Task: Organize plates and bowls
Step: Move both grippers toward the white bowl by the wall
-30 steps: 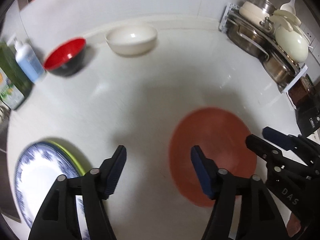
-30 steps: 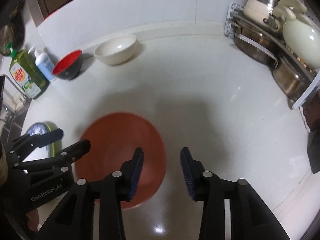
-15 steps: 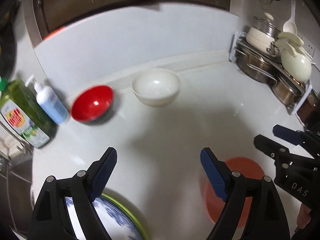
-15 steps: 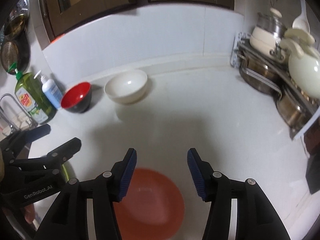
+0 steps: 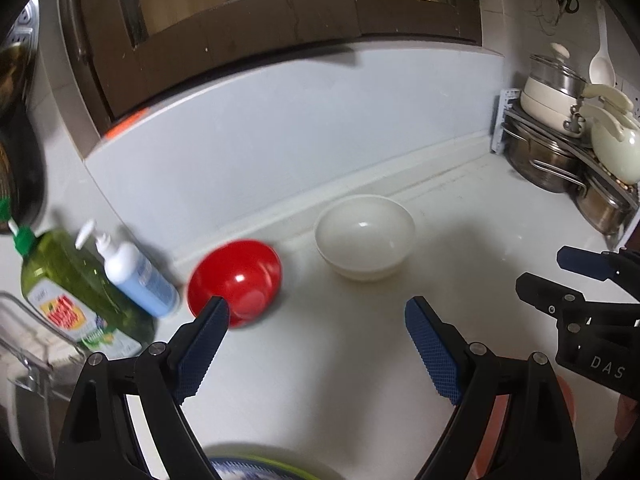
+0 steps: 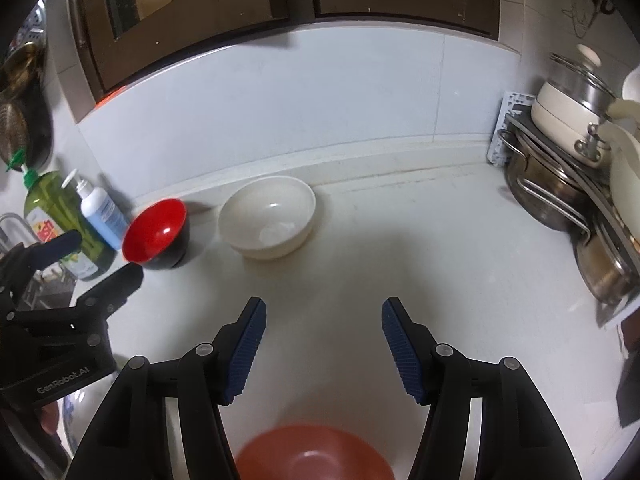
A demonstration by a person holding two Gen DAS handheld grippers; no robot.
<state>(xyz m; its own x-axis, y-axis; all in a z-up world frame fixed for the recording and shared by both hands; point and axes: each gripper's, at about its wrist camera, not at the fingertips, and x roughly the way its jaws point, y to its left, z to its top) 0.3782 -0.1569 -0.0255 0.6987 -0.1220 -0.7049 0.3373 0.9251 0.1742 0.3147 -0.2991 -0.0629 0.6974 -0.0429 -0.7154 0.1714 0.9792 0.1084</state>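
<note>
A red bowl with a black outside and a cream bowl stand side by side near the back wall. An orange-red plate lies on the white counter right under my right gripper, which is open and holds nothing. My left gripper is open too, raised above the counter and facing the two bowls. The rim of a blue-patterned plate stack shows at the bottom of the left wrist view.
A green dish-soap bottle and a white pump bottle stand at the left by the sink. A rack of steel pots and cream cookware fills the right corner. Dark cabinets hang above the backsplash.
Both grippers have lifted and tilted up from the counter. The orange-red plate and blue plate stack slid to the bottom of view; the bowls now sit mid-frame. Right jaws opened wider.
</note>
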